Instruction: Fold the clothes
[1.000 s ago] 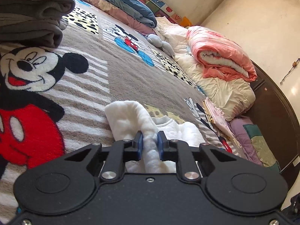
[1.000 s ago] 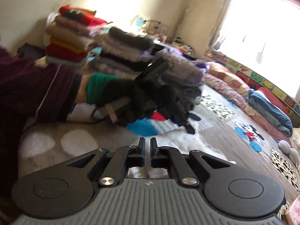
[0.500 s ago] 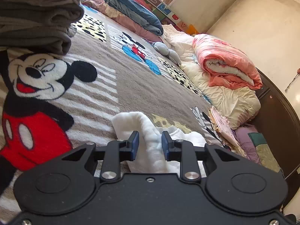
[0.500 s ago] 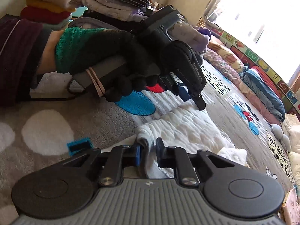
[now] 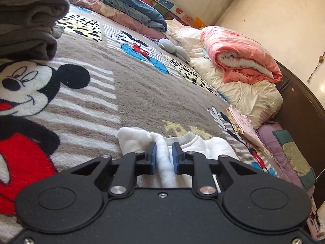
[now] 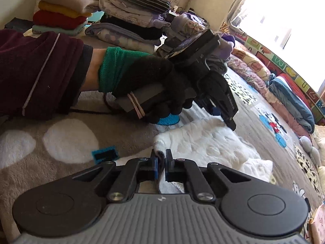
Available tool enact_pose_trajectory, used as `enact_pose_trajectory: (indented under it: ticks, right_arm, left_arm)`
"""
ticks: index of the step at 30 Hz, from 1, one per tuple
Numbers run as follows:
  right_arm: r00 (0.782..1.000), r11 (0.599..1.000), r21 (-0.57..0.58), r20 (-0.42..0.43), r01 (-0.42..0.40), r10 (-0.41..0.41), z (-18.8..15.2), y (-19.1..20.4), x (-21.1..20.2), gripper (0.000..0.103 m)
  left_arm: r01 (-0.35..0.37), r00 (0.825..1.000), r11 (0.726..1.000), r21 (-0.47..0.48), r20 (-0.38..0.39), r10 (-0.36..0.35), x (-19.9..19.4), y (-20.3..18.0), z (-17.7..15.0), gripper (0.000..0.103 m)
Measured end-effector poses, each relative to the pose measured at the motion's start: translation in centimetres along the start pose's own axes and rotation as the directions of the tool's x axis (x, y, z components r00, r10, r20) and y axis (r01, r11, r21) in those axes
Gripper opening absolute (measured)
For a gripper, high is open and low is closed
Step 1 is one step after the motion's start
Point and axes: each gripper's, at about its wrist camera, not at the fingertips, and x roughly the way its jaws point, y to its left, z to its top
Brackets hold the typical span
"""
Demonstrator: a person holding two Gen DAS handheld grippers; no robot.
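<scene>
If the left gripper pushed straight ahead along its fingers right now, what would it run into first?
The white garment itself: a ridge of it already lies between the left gripper's parted jaws, with more bunched just ahead. Beyond that, only bare blanket before the cream quilt, though depth is hard to judge.

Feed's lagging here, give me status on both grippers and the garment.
Left gripper open astride white fleece garment. Right gripper shut on its edge. Garment bunched on the plush cartoon blanket. Nothing in the way.

cartoon-mouse blanket (image 5: 130,93) covers bed; white garment (image 6: 205,142), folded grey stack (image 5: 26,30), pink quilt (image 5: 239,55) on it.
</scene>
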Motion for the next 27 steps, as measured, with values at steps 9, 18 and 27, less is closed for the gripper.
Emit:
enact_pose_trajectory:
  ticks: [9,18,27]
  right_arm:
    - [0.997,0.997,0.044,-0.039,-0.063,0.065,-0.5,-0.2,0.7,0.008]
    - [0.991,0.982,0.156,-0.066,-0.106,0.118,-0.8,-1.5,1.5,0.008]
    - [0.991,0.966,0.235,-0.055,-0.105,0.121,-1.3,-1.8,1.9,0.008]
  left_arm:
    - [-0.029,1.000,1.000,0.004,0.001,0.029,0.3,0.1,-0.4,0.013]
    - [-0.079,0.996,0.995,0.056,0.050,0.076,-1.9,-1.2,-0.3,0.013]
    - [-0.169,0.982,0.957,0.237,0.122,0.144,-5.2,-4.5,-0.6,0.013]
